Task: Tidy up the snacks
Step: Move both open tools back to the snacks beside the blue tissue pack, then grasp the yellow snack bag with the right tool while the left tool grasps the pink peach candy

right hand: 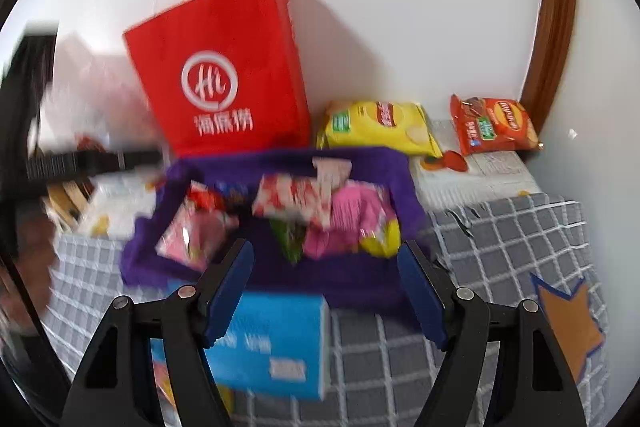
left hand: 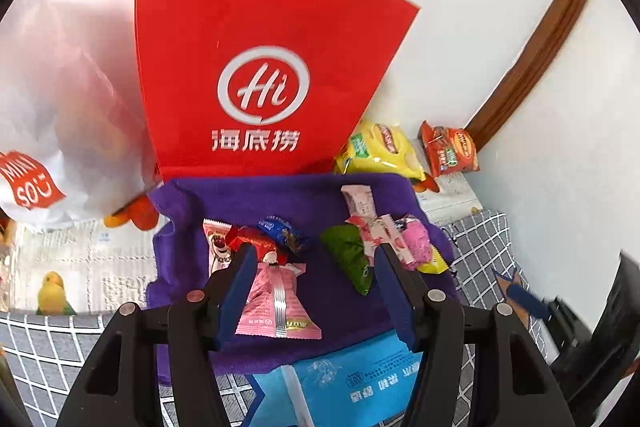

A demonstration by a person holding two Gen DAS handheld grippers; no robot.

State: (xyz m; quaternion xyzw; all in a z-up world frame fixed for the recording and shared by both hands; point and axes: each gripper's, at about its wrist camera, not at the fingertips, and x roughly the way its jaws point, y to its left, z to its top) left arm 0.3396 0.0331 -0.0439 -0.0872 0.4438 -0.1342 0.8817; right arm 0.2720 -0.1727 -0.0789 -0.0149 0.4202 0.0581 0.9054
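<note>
Several small snacks lie on a purple cloth: a pink packet, a green packet, a blue candy and pink-and-white packets. My left gripper hovers over them, open. The pink packet lies flat on the cloth beside the left finger, untouched by the pads. In the blurred right wrist view my right gripper stands open and empty in front of the same purple cloth, above a blue box. A red paper bag stands upright behind the cloth.
A yellow chip bag and an orange chip bag lie against the white wall at the right. A white plastic bag leans left of the red bag. The grey checked bedding spreads around, and a brown door frame rises behind.
</note>
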